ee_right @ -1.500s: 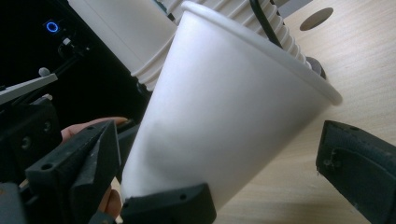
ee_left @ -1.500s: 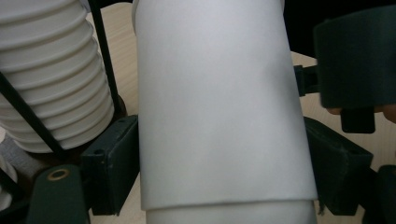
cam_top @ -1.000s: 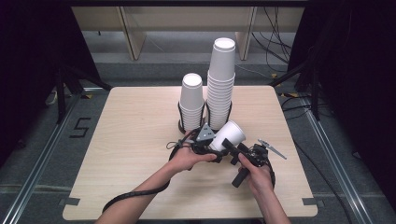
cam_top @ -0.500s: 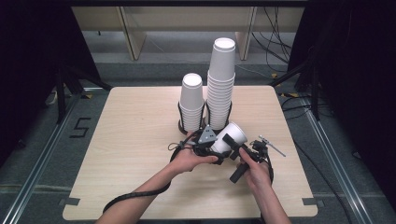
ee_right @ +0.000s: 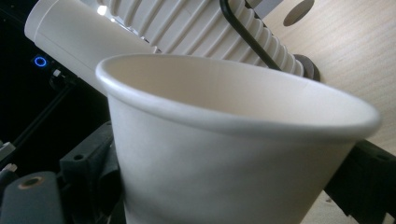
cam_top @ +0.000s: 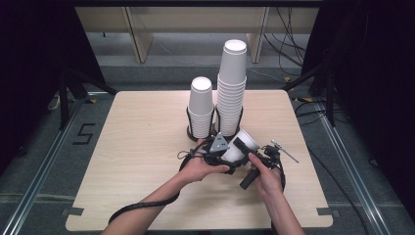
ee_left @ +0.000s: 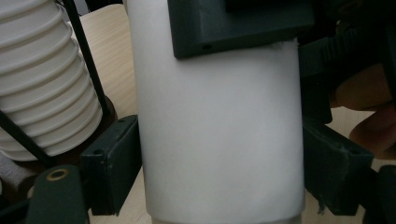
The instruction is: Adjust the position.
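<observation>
Both forearms reach in from the desk's near edge, hands close together. The left gripper (cam_top: 221,155) is clamped tight — the right gripper (cam_top: 243,148) has just been closing, jaws either side of the cup (cam_top: 240,146).

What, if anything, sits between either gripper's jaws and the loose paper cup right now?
Nothing visible. The left gripper already clamps the white paper cup by its sides, and the right gripper has just been closing its jaws around the cup near the rim. The two cup stacks stand behind, clear of both.

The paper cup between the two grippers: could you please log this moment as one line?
paper cup: off table, tilted | left gripper: shut on cup body | right gripper: jaws just closing at cup rim end | two cup stacks: in holders behind
</observation>
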Tool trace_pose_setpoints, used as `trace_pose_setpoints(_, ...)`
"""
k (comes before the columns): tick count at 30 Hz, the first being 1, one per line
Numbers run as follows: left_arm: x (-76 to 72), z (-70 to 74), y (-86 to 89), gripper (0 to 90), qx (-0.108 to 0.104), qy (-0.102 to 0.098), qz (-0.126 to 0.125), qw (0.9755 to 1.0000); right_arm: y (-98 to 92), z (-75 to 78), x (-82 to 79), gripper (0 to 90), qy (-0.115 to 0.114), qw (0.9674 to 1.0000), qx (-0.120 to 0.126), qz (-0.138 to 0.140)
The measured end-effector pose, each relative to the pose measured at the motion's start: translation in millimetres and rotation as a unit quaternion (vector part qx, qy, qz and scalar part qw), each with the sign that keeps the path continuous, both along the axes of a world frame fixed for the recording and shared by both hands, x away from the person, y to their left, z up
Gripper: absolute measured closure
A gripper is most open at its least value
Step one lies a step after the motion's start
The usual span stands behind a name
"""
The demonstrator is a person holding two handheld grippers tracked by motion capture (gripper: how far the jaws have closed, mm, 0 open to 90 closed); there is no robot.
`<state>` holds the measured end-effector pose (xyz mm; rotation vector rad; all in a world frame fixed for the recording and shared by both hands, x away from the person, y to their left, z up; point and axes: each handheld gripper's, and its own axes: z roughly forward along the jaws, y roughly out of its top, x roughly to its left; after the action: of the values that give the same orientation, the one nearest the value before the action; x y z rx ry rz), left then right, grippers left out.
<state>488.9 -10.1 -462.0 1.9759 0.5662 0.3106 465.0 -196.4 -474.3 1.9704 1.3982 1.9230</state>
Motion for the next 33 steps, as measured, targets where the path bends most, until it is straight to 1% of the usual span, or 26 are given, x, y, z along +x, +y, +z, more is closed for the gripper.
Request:
trace_pose_setpoints(1,0.1,0.2,0.3,20.0,0.000,-0.001,0.001,1.0000,1.2,0.9,-0.3,12.9,0.005,1.0000,0.007,-0.001)
trace_pose_setpoints(3,0.4,0.2,0.5,19.9,-0.003,-0.003,0.002,1.0000,1.3,1.2,0.2,13.4,0.004,0.9999,0.010,0.000)
trace_pose_setpoints(4,0.5,0.1,0.6,19.8,-0.004,-0.005,0.002,1.0000,1.6,1.4,0.4,13.7,0.003,1.0000,0.006,0.000)
trace_pose_setpoints(5,0.5,0.1,0.7,19.7,-0.005,-0.004,0.003,1.0000,1.1,0.9,0.8,14.1,-0.005,1.0000,-0.004,0.000)
trace_pose_setpoints(6,0.5,0.0,0.8,19.6,-0.004,-0.004,0.003,1.0000,2.5,2.7,-0.5,14.5,0.002,1.0000,0.002,0.001)
trace_pose_setpoints(7,0.4,-0.1,0.7,19.5,-0.005,-0.004,0.004,1.0000,1.7,2.2,-0.2,14.7,-0.005,0.9999,-0.012,0.001)
trace_pose_setpoints(9,0.6,-0.2,1.0,19.3,-0.003,-0.001,0.003,1.0000,2.8,2.5,-0.4,15.3,-0.006,0.9999,-0.010,-0.001)
trace_pose_setpoints(11,0.9,-0.6,1.0,19.1,-0.002,0.000,0.003,1.0000,4.5,3.8,-1.3,15.9,0.003,1.0000,-0.003,-0.002)
trace_pose_setpoints(12,1.6,-0.9,0.9,18.9,-0.003,0.002,-0.001,1.0000,2.7,2.4,-0.7,16.1,-0.008,0.9997,-0.023,0.000)
trace_pose_setpoints(14,1.1,-0.5,0.6,18.6,0.001,0.003,0.004,1.0000,3.2,2.8,-0.9,16.5,-0.009,0.9997,-0.023,0.002)
trace_pose_setpoints(15,1.0,0.1,1.0,18.6,0.004,0.008,0.003,1.0000,3.2,3.1,-1.2,16.8,-0.010,0.9995,-0.029,0.001)
trace_pose_setpoints(16,1.1,-0.4,0.7,18.6,0.002,0.009,0.002,1.0000,3.3,3.7,-1.2,17.0,-0.014,0.9994,-0.032,0.000)
trace_pose_setpoints(17,1.2,-0.5,0.8,18.8,0.005,0.010,0.002,0.9999,3.4,4.4,-1.3,17.2,-0.016,0.9994,-0.032,-0.001)
trace_pose_setpoints(18,1.3,-0.6,1.0,18.8,0.007,0.010,0.002,0.9999,4.7,6.2,-2.1,17.3,-0.011,0.9997,-0.020,0.001)
trace_pose_setpoints(19,1.4,-0.8,1.2,17.4,0.010,0.009,0.002,0.9999,3.8,6.1,-1.7,17.3,-0.023,0.9989,-0.041,0.001)
trace_pose_setpoints(20,1.6,-1.2,1.3,15.3,0.010,0.010,0.000,0.9999,3.3,7.2,-1.7,17.3,-0.029,0.9982,-0.053,0.001)
trace_pose_setpoints(21,1.1,-1.1,2.4,14.2,0.015,0.008,0.001,0.9998,3.4,7.5,-1.4,17.4,-0.038,0.9977,-0.055,0.000)
trace_pose_setpoints(22,0.8,-2.0,3.1,13.6,0.013,0.005,0.002,0.9999,4.0,9.6,-2.1,17.4,-0.039,0.9972,-0.063,0.000)
trace_pose_setpoints(23,0.2,-1.5,4.6,12.0,0.021,0.007,0.002,0.9997,2.5,10.2,-2.0,17.5,-0.050,0.9948,-0.089,-0.001)
trace_pose_setpoints(24,-0.6,-2.6,5.5,9.9,0.021,0.002,0.002,0.9998,3.4,11.3,-1.8,17.5,-0.056,0.9948,-0.085,0.001)
trace_pose_setpoints(26,-2.2,-3.1,9.0,8.1,0.025,0.001,-0.001,0.9997,3.7,13.9,-2.0,17.5,-0.071,0.9916,-0.108,-0.002)
trace_pose_setpoints(28,-4.5,-2.8,15.1,7.4,0.031,0.002,0.002,0.9995,3.4,15.8,-3.2,17.5,-0.080,0.9899,-0.118,-0.003)
trace_pose_setpoints(29,-5.7,-2.5,19.2,7.4,0.030,0.004,0.005,0.9995,1.6,15.6,-2.9,17.5,-0.093,0.9852,-0.143,-0.006)
trace_pose_setpoints(31,-7.4,-1.3,26.9,7.6,0.031,0.010,0.007,0.9995,1.3,16.5,-4.6,17.5,-0.101,0.9817,-0.162,-0.004)
trace_pose_setpoints(32,-7.8,-1.3,30.9,7.6,0.027,0.008,0.008,0.9996,2.3,16.8,-5.4,17.5,-0.101,0.9807,-0.168,-0.005)
trace_pose_setpoints(33,-8.4,-1.3,34.8,7.6,0.025,0.010,0.010,0.9996,2.2,16.8,-5.8,17.5,-0.106,0.9777,-0.181,-0.006)
